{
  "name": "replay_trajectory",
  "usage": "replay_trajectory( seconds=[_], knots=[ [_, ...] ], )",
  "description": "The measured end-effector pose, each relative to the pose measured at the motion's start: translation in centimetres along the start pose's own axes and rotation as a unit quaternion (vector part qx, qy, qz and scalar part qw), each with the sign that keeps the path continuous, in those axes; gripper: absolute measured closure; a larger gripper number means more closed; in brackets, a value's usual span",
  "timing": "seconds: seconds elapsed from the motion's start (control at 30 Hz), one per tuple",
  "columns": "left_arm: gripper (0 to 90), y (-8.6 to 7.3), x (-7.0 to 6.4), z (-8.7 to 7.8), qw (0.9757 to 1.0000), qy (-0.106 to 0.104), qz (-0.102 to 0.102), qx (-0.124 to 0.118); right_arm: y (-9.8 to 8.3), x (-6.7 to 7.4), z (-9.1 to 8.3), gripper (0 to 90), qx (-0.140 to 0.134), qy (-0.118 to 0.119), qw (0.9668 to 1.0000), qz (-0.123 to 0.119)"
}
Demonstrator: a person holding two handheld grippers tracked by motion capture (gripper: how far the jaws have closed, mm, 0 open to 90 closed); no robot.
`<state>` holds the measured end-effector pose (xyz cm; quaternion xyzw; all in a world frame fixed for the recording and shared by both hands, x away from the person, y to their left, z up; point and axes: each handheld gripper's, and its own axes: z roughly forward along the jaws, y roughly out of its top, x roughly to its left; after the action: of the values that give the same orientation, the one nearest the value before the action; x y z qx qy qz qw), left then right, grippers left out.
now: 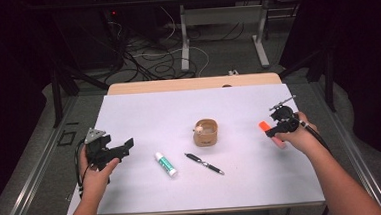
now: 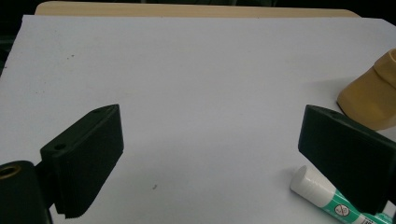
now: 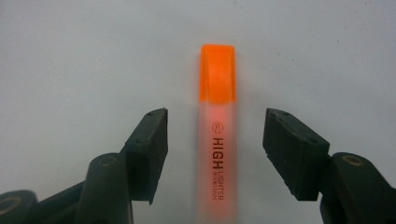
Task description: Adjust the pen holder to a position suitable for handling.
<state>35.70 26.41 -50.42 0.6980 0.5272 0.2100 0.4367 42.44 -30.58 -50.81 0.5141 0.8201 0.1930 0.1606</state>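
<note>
Orange-capped highlighter (image 1: 266, 128) sits at the right of the sheet (image 1: 144, 115) under the right gripper (image 1: 278, 123); left gripper (image 1: 112, 151) waits far left. Left gripper view: jaws wide apart on nothing. Right gripper view: jaws straddle the highlighter (image 3: 217, 140), not touching. Probably light, stiff, slick plastic; pinch mid-barrel.

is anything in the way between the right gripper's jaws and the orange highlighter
Nothing visible. The highlighter lies on the white sheet between the open jaws of the right gripper, with clear gaps on both sides.
</note>
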Motion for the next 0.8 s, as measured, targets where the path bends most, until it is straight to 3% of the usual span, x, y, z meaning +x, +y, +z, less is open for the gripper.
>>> replay_trajectory(
  seconds=[0.13,0.4,0.5,0.8],
  knots=[
    [6.7,0.0,0.0,0.1,1.0,0.001,0.0,-0.002,-0.1,-0.3,0.3,33.2,0.012,-0.002,0.9997,-0.019],
    [6.7,0.0,0.0,0.1,1.0,0.0,0.001,0.001,-0.5,-0.9,0.5,28.9,0.033,-0.007,0.9984,-0.046],
    [6.8,0.0,-0.1,0.1,1.0,0.0,0.001,0.001,-0.7,-0.9,0.7,28.9,0.043,-0.008,0.9981,-0.043],
    [6.8,-0.1,-0.1,0.2,1.0,0.0,0.001,0.001,-1.2,-1.0,0.9,47.0,0.068,0.002,0.997,-0.037]
  ],
)
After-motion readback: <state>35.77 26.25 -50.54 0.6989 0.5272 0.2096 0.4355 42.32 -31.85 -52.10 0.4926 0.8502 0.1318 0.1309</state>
